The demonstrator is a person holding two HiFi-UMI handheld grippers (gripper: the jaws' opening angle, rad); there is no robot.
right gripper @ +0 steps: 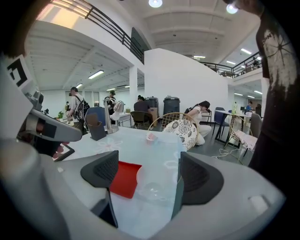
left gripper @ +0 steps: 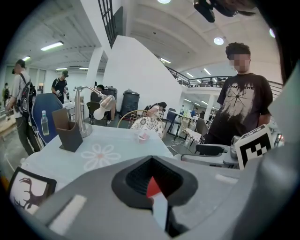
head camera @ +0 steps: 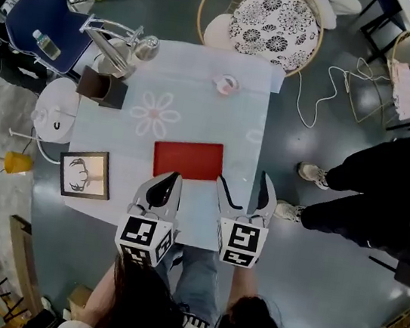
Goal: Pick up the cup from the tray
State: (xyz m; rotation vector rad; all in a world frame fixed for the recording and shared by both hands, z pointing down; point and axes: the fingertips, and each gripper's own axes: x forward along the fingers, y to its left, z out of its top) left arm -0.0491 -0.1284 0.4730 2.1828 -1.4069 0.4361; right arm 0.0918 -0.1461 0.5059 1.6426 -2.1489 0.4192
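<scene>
While I look down through the head view, the red tray (head camera: 187,159) lies in the middle of the worktop (head camera: 197,112) with nothing I can make out standing on it. The left gripper (head camera: 165,184) sits at its 7 o'clock corner and the right gripper (head camera: 244,184) just off its 4 o'clock corner. Through the left gripper view, that tool's jaws are pressed together with nothing in them, and only a sliver of red shows past them. Through the right gripper view, the jaws stand wide and a clear cup (right gripper: 153,186) sits between them. It is close against the jaw at 3 o'clock and apart from the one at 9 o'clock, with the tray's edge just beyond at 10 o'clock. I cannot tell whether the cup rests on the worktop or hangs clear of it. My reading is that the cup is bracketed but not yet gripped, so closing on it and lifting are what is left.
</scene>
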